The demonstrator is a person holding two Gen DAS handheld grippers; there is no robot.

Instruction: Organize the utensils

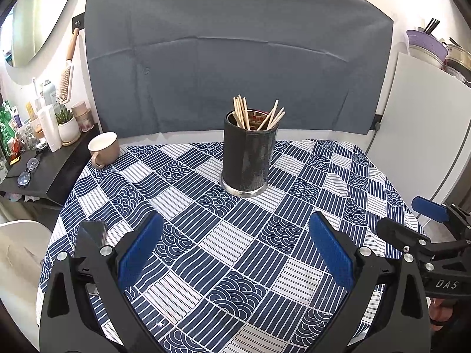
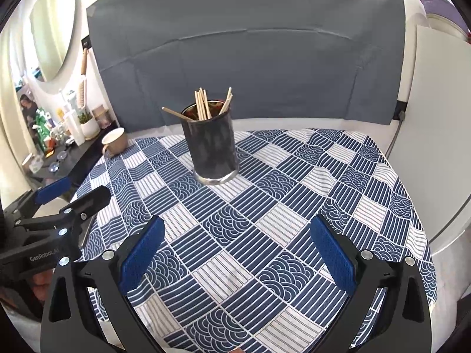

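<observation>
With both grippers, left (image 1: pixel 235 253) and right (image 2: pixel 237 254), released and empty, the chopsticks (image 1: pixel 256 116) stand in the holder (image 1: pixel 248 158) at twelve o'clock on the desk (image 1: pixel 223 253); they look light, stiff and slippery, best pinched near their tops.

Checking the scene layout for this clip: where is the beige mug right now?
The beige mug sits at the table's far left corner in both views, on the patterned tablecloth, left of the black chopstick holder and beside the cluttered dark shelf.

Bright, even daylight from my left; soft shadows. Heavy fisheye bowing, dark corners. My centre sharp, edges smeared.
</observation>
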